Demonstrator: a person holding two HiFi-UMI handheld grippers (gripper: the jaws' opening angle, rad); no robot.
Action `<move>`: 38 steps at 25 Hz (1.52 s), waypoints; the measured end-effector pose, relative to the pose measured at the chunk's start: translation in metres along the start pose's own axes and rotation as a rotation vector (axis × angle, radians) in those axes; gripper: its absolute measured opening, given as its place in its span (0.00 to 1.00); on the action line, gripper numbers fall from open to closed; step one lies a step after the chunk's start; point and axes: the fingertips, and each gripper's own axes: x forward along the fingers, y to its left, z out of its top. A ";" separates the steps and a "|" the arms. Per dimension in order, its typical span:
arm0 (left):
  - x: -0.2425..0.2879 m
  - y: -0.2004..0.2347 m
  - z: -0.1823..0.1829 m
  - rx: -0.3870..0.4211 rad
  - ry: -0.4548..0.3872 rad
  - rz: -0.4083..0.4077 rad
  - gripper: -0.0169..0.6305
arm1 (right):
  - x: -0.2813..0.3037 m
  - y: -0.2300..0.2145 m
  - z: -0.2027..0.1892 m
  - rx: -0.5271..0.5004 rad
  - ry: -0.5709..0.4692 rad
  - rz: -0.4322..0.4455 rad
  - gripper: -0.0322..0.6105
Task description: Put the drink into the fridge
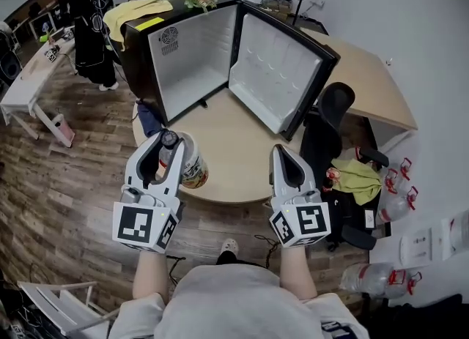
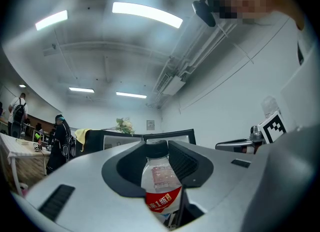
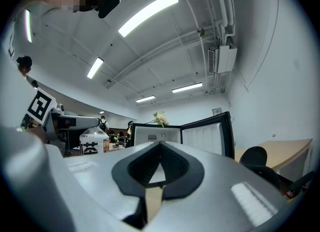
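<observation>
Holding the drink in front of the open fridge.

Gripping the drink [image 1: 192, 168] just under its cap with the left gripper [image 1: 168, 147], at lower left of the head view, by the near edge of the table [image 1: 234, 158]. Keeping the right gripper [image 1: 286, 158] closed on nothing, at lower right. Facing the fridge [image 1: 192, 63] at upper centre, well apart from the drink, its door [image 1: 272, 74] swung wide. Done, by the look of it: pickup and door opening. Left to do: bringing the drink across, setting it inside, letting go.
</observation>
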 end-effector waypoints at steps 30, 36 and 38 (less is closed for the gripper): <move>0.148 0.018 -0.027 0.007 0.011 0.049 0.25 | 0.124 -0.096 -0.033 0.067 0.003 0.072 0.07; 0.183 0.038 -0.029 0.008 0.014 0.010 0.25 | 0.161 -0.099 -0.032 0.058 -0.003 0.055 0.07; 0.196 0.046 -0.032 0.009 0.019 -0.003 0.25 | 0.174 -0.101 -0.034 0.055 -0.002 0.049 0.07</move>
